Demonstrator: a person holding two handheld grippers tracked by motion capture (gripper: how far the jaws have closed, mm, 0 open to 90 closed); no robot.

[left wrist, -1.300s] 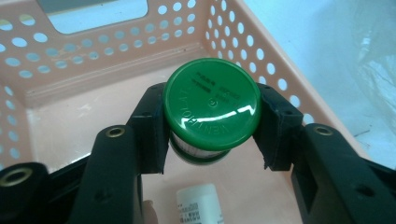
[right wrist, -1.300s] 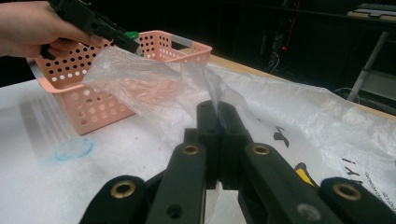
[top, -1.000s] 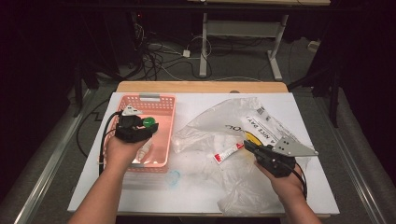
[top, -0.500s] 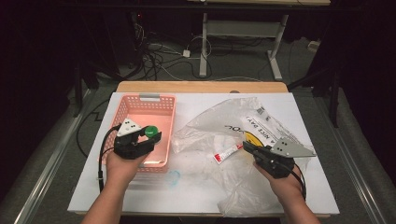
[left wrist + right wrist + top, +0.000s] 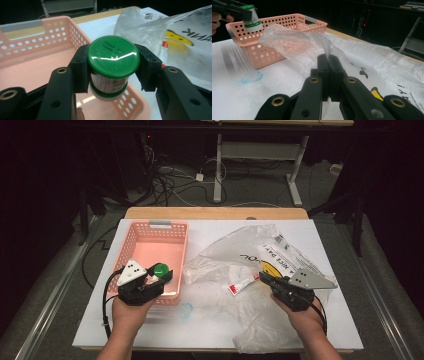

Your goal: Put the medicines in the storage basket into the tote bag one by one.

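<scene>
My left gripper (image 5: 160, 272) is shut on a small jar with a green lid (image 5: 161, 269), held upright above the near right corner of the pink basket (image 5: 150, 227). In the left gripper view both jaws press the jar (image 5: 113, 56) just under its lid, over the basket floor (image 5: 30, 72). My right gripper (image 5: 263, 278) is shut on an edge of the clear plastic bag (image 5: 240, 252), lifting a fold of it (image 5: 287, 40) off the table. A small white tube with a red cap (image 5: 242, 284) lies inside the bag. The jar (image 5: 252, 18) shows far left in the right gripper view.
The perforated basket (image 5: 262, 53) stands at the table's left, and the bag, printed with a yellow smiley (image 5: 267, 266), spreads over the right half. A faint blue ring (image 5: 186, 310) marks the white tabletop (image 5: 210, 330) near the front. Cables lie on the floor beyond.
My left gripper has carried the jar back toward the near edge of the basket. The right gripper and the bag have stayed in place.
</scene>
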